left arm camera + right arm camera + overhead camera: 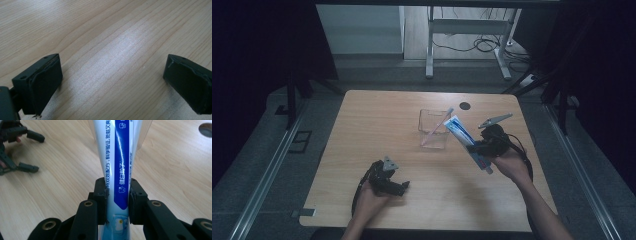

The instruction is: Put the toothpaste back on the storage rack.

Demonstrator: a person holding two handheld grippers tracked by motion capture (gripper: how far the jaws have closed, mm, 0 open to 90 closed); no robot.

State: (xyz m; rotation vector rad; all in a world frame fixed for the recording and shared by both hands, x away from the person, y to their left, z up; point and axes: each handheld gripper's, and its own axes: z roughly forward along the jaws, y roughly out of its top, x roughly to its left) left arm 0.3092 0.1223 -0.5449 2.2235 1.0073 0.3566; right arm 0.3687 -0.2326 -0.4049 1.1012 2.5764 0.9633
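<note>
The right gripper [117, 195], jaws clamped low on a light, soft, probably slippery toothpaste tube [466, 140], holds it aloft beside the clear cup [433, 129] mid-desk, while the left gripper [402, 186] rests jaws apart near the front edge.

Blue-and-white tube [117, 165] with white lettering on its blue band; black grippers [117, 195] [110, 85]; pale wood-grain table [377, 125]; clear cup [434, 130]; dark round hole [465, 106].
</note>
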